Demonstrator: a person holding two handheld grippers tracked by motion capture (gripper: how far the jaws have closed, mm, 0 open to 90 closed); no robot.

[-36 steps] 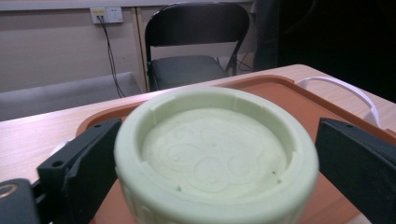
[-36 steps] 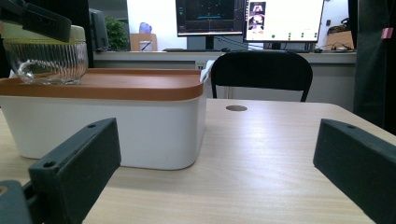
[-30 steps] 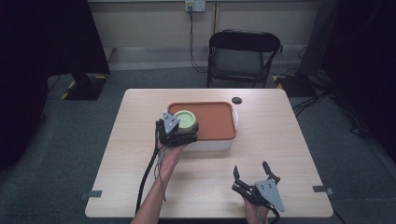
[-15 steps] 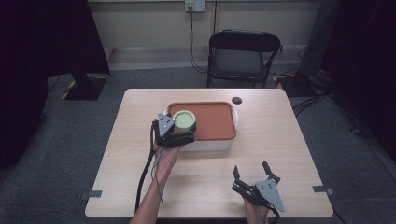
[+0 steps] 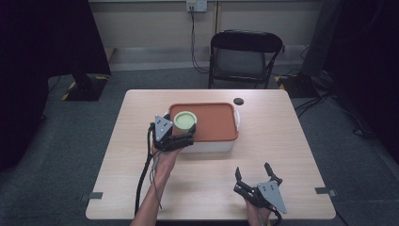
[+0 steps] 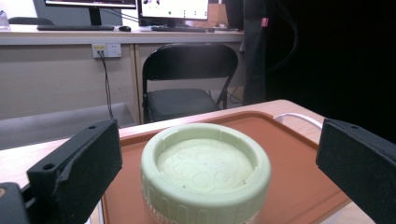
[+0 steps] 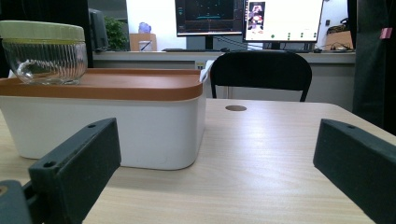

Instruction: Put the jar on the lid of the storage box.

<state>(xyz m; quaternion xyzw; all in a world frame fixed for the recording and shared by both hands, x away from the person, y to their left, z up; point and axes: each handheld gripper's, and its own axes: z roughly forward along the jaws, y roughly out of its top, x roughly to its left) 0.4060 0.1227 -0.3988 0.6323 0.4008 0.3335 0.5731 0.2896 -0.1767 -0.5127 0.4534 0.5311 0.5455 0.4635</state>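
little has moved; lidded glass jar (image 5: 185,121) stays on orange-lidded box (image 5: 216,123).

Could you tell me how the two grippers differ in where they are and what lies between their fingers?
The left gripper is raised at the orange lid of the white box, while the right gripper sits low near the table's front edge. The left gripper's fingers flank the green-lidded glass jar without touching it; the right gripper's fingers have bare tabletop between them. Both are open.
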